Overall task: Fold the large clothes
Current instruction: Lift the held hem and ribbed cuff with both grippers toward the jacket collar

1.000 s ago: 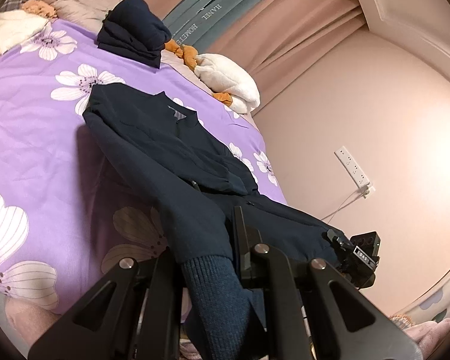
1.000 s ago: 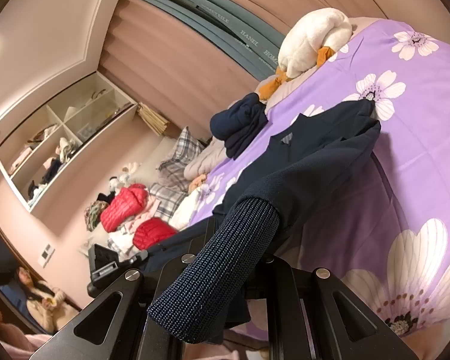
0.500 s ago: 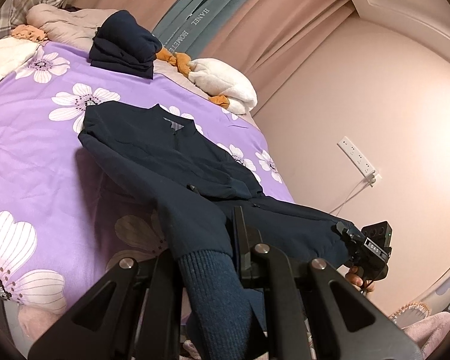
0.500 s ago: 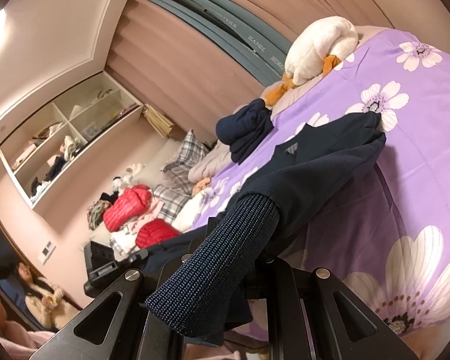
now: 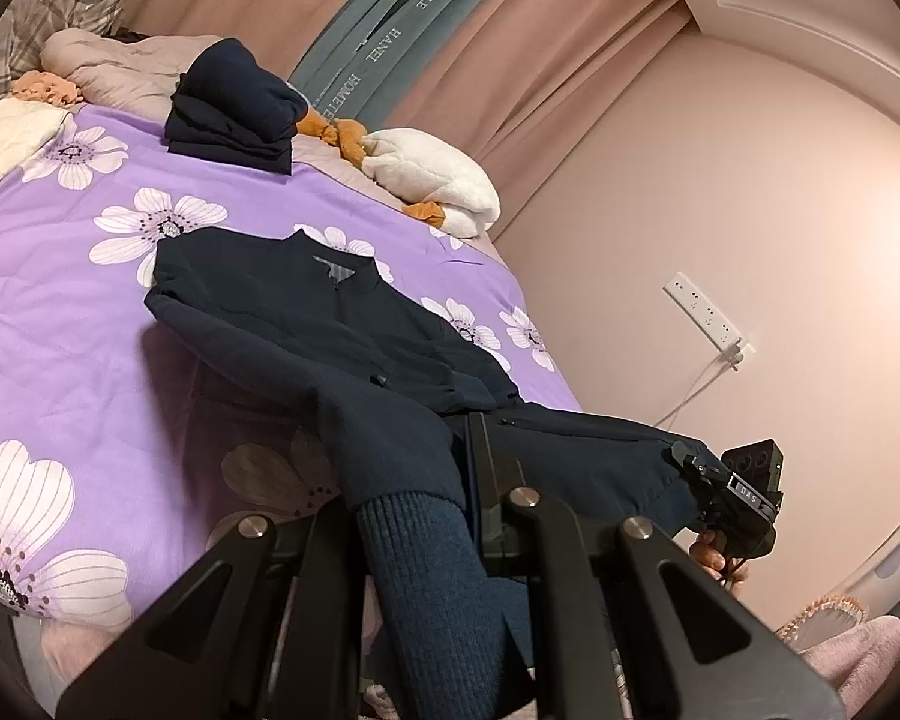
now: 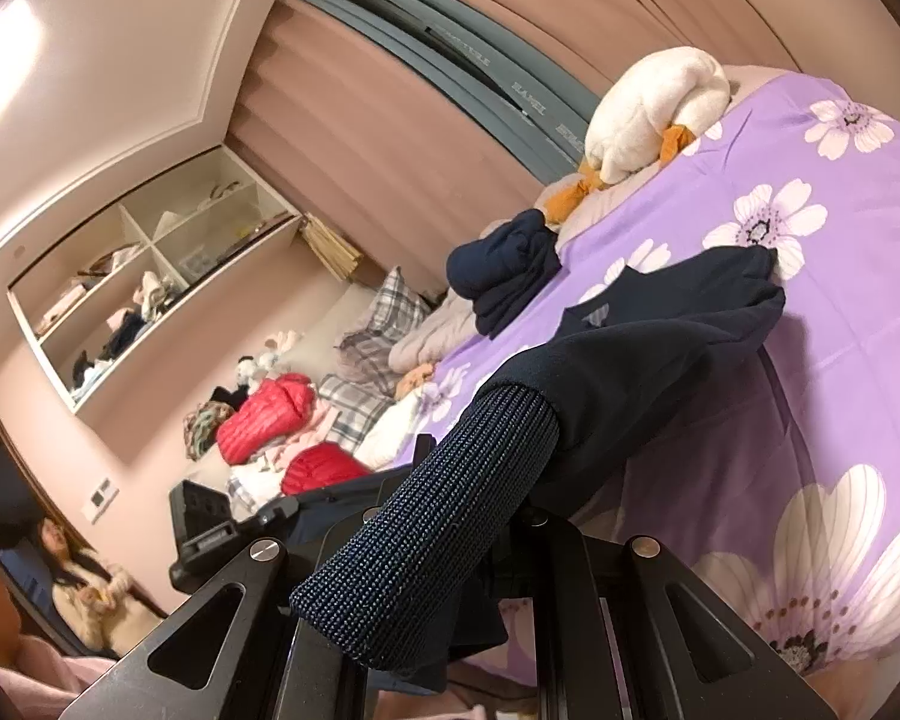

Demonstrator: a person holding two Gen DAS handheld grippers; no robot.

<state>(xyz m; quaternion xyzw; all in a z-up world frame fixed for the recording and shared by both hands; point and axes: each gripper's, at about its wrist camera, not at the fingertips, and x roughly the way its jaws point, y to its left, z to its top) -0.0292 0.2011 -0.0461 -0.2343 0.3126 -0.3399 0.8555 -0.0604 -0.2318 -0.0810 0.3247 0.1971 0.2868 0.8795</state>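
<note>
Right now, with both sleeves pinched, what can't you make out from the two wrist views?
- Left tongs: left wrist view; the ribbed cuff covers the tips, so the pinch itself is hidden.
- Right tongs: right wrist view; the other cuff drapes over them.
- Jacket hem: both views; behind the tongs' frames and cut by the bottom edge.
- Shelf contents: right wrist view; too small and blurred.

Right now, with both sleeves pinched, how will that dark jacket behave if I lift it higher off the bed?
Probably floppy: the navy jacket already sags between the left gripper and its collar on the purple bedspread. Its body would likely drag and bunch rather than rise flat. The ribbed cuff in the right gripper looks grippy, so slipping seems unlikely.
</note>
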